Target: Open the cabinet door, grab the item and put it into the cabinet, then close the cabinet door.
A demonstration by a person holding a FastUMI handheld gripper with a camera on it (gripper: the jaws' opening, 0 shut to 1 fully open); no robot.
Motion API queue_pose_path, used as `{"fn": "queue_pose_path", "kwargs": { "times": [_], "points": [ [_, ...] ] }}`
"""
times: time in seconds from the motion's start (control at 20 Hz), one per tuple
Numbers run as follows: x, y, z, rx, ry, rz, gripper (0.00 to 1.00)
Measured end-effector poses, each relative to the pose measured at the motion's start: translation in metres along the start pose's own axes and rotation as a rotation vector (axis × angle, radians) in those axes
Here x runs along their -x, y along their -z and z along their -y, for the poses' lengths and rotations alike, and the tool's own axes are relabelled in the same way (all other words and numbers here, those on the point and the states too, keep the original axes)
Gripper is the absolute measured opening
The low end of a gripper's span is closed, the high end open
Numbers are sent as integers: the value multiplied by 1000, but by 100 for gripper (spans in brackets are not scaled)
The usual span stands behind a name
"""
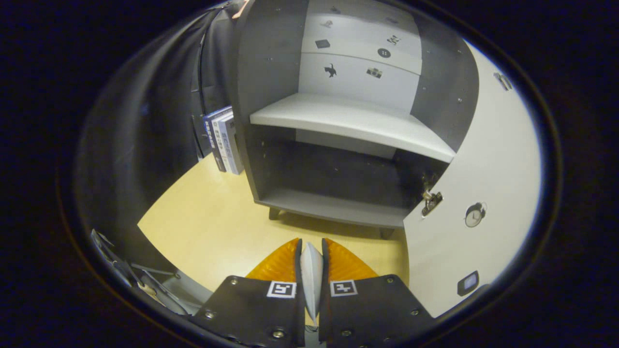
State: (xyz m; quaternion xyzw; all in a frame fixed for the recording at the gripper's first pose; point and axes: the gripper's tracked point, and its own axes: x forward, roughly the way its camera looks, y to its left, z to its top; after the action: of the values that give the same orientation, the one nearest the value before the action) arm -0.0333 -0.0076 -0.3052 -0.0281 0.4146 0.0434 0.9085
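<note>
1. Gripper fingers clamp a thin white item between them, above the yellow tabletop.
2. Beyond stands the grey cabinet, door swung open rightward, lower compartment bare.
3. Books lean beside its left wall.

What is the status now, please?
Gripper shut on thin white item. Cabinet ahead, door open, shelves bare. Nothing in the way.

Gripper is nearly closed — both fingers pinch a thin pale item held edge-on between them, pointing forward.
</note>
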Motion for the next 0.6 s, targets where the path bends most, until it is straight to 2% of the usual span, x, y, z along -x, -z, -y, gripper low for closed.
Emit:
{"fn": "queue_pose_path", "kwargs": {
  "times": [0.2, 0.6],
  "points": [
    [13, -27, -1, 7, -11, 35, 12],
    [45, -118, 11, -8, -6, 169, 12]
  ]
}}
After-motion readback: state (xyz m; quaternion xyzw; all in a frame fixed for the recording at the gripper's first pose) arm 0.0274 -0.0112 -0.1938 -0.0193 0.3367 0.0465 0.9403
